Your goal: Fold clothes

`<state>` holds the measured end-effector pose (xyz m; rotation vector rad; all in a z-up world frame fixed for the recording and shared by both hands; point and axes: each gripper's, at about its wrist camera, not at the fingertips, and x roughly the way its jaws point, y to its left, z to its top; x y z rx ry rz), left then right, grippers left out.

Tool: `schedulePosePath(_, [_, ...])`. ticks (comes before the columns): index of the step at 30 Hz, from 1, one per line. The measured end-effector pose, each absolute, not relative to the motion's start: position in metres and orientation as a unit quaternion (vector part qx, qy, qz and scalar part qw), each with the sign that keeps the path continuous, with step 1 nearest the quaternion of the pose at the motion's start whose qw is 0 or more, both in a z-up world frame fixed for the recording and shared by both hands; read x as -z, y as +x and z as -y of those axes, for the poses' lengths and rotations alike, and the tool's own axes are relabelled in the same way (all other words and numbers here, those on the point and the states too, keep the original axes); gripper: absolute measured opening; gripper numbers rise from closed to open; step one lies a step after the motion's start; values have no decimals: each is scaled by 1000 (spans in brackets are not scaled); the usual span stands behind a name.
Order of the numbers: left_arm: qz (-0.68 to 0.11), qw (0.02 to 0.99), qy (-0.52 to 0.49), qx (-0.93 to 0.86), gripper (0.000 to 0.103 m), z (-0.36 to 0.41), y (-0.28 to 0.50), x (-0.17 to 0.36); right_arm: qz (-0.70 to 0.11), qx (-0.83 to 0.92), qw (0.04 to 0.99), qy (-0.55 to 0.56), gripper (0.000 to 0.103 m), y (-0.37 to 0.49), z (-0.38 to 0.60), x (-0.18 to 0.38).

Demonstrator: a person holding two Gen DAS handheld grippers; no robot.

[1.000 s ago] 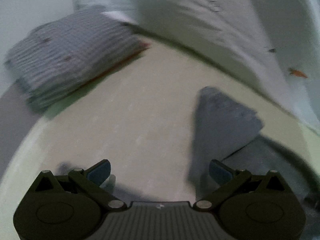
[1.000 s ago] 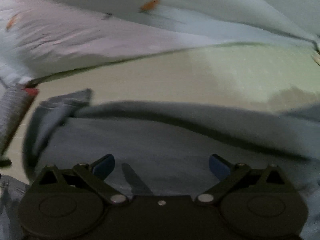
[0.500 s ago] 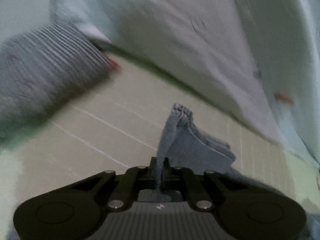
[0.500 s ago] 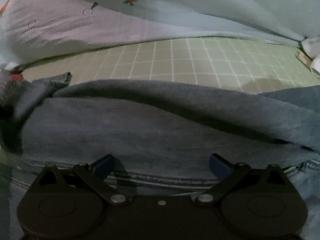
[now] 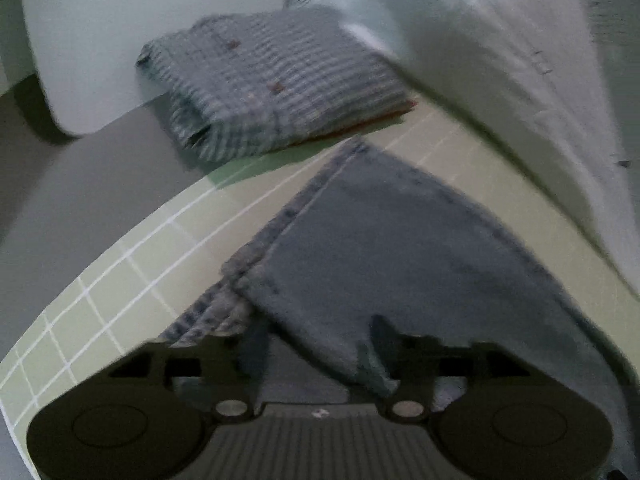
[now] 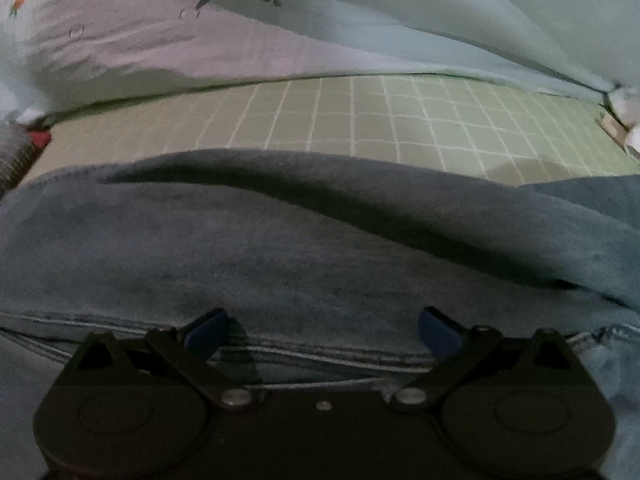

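Observation:
A blue denim garment point(image 5: 384, 248) lies on the green grid mat point(image 5: 132, 264). In the left wrist view its hemmed end drapes over my left gripper point(image 5: 316, 344), whose fingertips are hidden under the cloth, so I cannot tell how the jaws stand. In the right wrist view the denim point(image 6: 280, 248) spreads across the mat point(image 6: 360, 120) with a long fold ridge. My right gripper point(image 6: 322, 330) is open and empty, its blue pads just above a stitched seam of the denim.
A folded grey striped garment point(image 5: 276, 80) with a red edge lies at the back left of the mat, also at the left edge in the right wrist view point(image 6: 14, 152). A pale sheet with carrot prints point(image 6: 280, 20) bunches along the far side. A white pillow point(image 5: 120, 40) sits behind.
My left gripper, shut on a bunched denim end half a second ago, has carried it leftward; the cloth now lies spread flat over the fingers. My right gripper stays open over the denim.

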<state>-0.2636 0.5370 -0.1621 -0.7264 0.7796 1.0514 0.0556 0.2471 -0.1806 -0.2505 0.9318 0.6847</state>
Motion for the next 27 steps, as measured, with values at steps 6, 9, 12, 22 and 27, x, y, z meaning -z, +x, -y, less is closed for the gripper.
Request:
schedulePosePath(6, [-328,797,-274,-427,93,-499,-243,124,-413,-301,857,-65,103,59,-200,156])
schedulePosePath(9, [-323,818,-252,-403,99,-469,-237,116,-406,-273,871,-32,103,63,-162,147])
schedulePosePath(12, [-333,829,-240,-381,99,-438,-231,115,-405,-240,882,10,103,68,-121,141])
schedulePosePath(22, [-346,850,-217,-333,99,-334,-222,109,-384,-165,906,70,103,91,-5,131])
schedulePosePath(27, [-340,839,-228,-358,99,-290,-214,108,-375,-176,909,44,103,117,27,125])
